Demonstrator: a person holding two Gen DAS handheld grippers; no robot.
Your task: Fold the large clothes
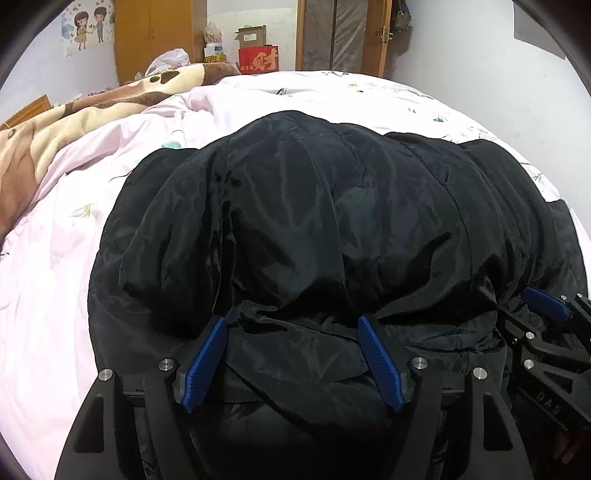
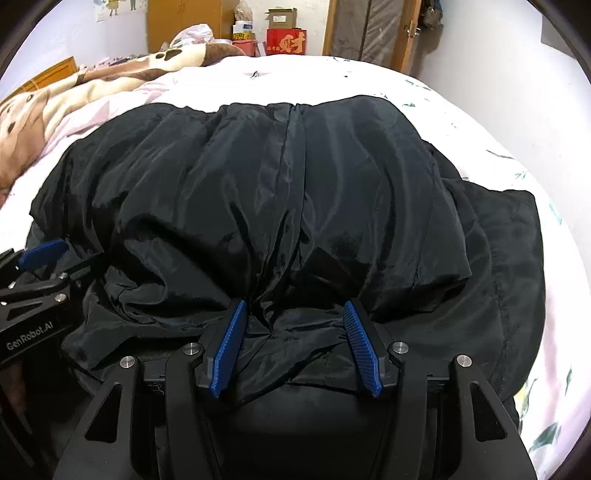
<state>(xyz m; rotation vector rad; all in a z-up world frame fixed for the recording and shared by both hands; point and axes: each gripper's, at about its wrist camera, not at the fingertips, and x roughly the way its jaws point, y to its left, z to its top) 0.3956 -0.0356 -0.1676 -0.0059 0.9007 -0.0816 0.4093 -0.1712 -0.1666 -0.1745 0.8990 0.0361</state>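
Observation:
A large black padded jacket [image 1: 332,221] lies bunched on the pink bed; it also fills the right wrist view [image 2: 277,192]. My left gripper [image 1: 291,325] is open, its blue fingers [image 1: 207,362] straddling the jacket's near edge. My right gripper [image 2: 293,310] is open too, with a fold of the near edge lying between its blue fingers [image 2: 360,347]. Each gripper shows in the other's view: the right one at the right edge [image 1: 546,306], the left one at the left edge [image 2: 40,254].
The pink floral bedsheet [image 1: 66,236] surrounds the jacket. A brown and cream blanket [image 1: 55,122] lies bunched at the far left. Behind the bed stand a wooden wardrobe [image 1: 155,37], boxes with a red carton [image 1: 258,61] and a door [image 1: 343,35].

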